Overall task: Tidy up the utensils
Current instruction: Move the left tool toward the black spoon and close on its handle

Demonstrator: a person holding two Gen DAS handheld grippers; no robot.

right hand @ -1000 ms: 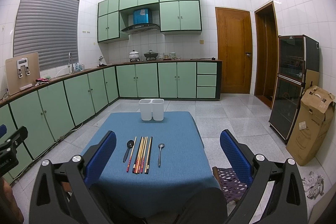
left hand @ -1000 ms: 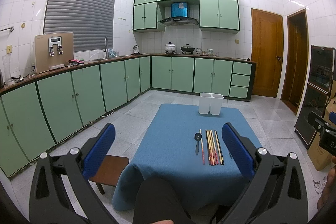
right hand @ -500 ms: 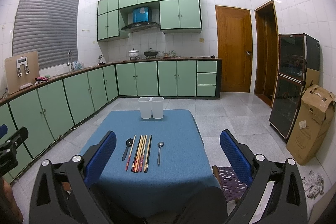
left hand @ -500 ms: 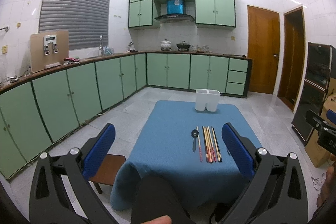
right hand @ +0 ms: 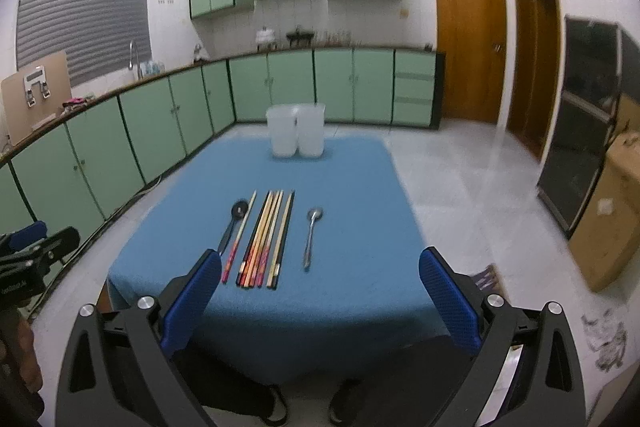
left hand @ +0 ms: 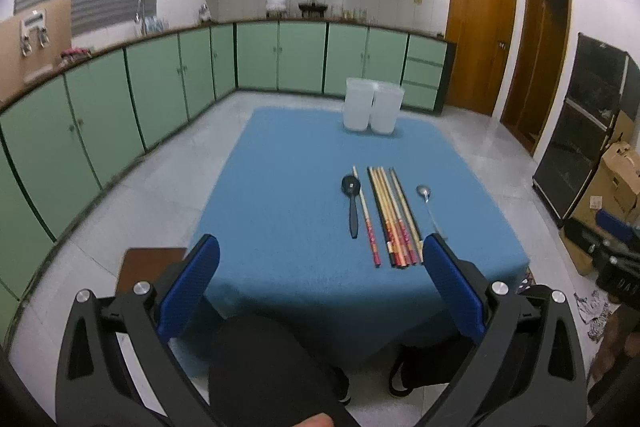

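A blue-clothed table [left hand: 288,187] [right hand: 352,187] carries a row of utensils: a black spoon [left hand: 352,205] [right hand: 233,225], several chopsticks [left hand: 394,215] [right hand: 266,239] and a metal spoon [left hand: 427,201] [right hand: 311,237]. A white two-compartment holder [left hand: 373,105] [right hand: 296,130] stands at the table's far edge. My left gripper [left hand: 320,273] is open, short of the near table edge and left of the utensils. My right gripper [right hand: 320,283] is open too, hovering above the near edge just in front of the chopstick ends. Neither holds anything.
Green cabinets [left hand: 160,79] line the left and back walls. A brown stool [left hand: 148,263] stands left of the table. A cardboard box [right hand: 608,211] and a dark cabinet [right hand: 588,115] stand at the right. The person's dark-clad knee [left hand: 264,367] is below the grippers.
Both grippers have moved forward and tilted down toward the table, so the utensils look larger and nearer. Both stay open and empty.
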